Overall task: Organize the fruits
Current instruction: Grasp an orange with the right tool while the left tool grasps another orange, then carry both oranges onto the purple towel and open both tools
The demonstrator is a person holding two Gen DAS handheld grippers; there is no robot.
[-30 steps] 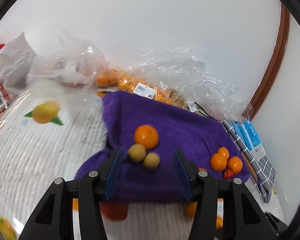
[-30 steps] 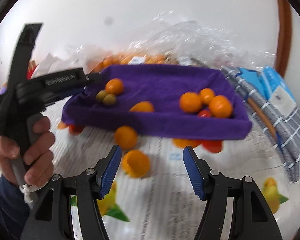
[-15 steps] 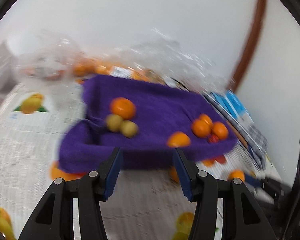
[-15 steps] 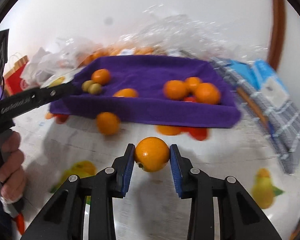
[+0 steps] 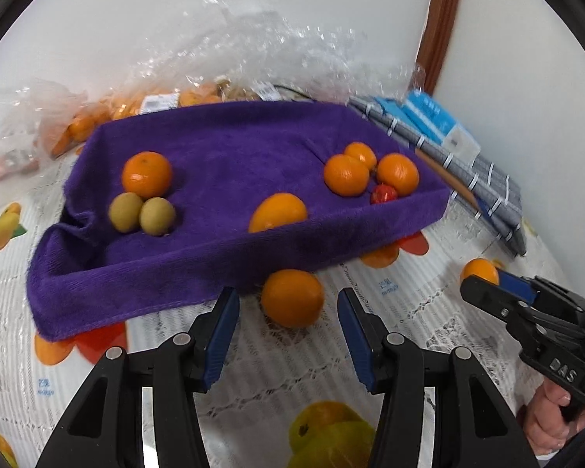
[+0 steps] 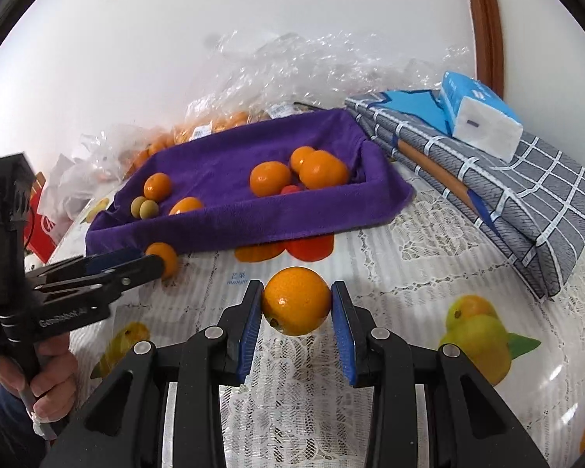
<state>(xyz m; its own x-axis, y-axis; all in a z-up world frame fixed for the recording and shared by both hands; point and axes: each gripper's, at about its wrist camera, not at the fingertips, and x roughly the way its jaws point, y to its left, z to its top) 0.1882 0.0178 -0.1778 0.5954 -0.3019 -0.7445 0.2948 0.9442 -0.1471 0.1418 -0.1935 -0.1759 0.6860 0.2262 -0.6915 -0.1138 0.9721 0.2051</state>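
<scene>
Right gripper (image 6: pixel 296 308) fingers clamp orange (image 6: pixel 296 300) | left gripper (image 5: pixel 288 323) fingers wide apart, holding nothing

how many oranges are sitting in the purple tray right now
5. One at the left by two green fruits, one at the front wall, three clustered right in the purple tray. More may be hidden behind the front wall.

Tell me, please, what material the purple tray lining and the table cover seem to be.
Purple lining: probably a microfiber or terry towel; matte, fuzzy pile and soft folded edges. Table cover: likely clear glossy plastic over white lace and a fruit print; it shows glare, though the layering is uncertain.
</scene>
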